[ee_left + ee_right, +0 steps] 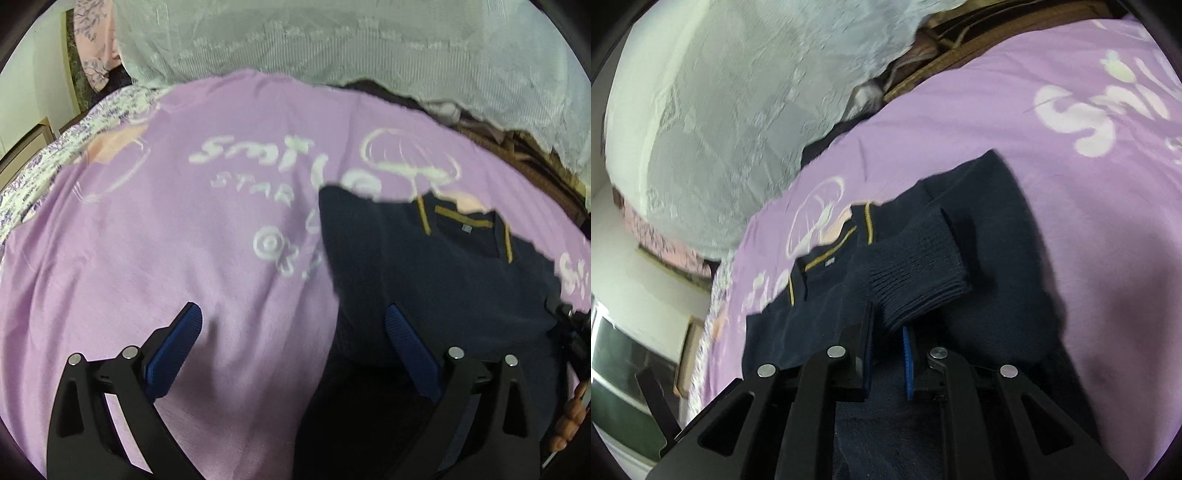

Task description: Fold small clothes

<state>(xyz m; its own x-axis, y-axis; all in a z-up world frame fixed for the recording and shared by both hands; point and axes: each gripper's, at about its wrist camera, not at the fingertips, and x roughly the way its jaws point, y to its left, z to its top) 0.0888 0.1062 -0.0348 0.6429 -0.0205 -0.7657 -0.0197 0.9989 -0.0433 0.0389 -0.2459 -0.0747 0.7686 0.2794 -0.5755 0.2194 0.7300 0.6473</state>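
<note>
Left gripper point(293, 325): your jaws stand wide, nothing between them.
Right gripper point(888, 325): narrow, pinching the ribbed sleeve cuff point(919, 269).
Navy sweater point(424, 266): flat on the lilac bedsheet point(166, 240), at 3 o'clock in your left view.

You see a bed point(110, 258) covered by a lilac printed sheet. A navy sweater point(443, 280) lies directly on it.

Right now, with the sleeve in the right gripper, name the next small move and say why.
Probably carry the sleeve a little further across the sweater and lay it flat. The right gripper is shut on its ribbed cuff, which hangs folded above the body, while the left gripper is open and empty.
</note>
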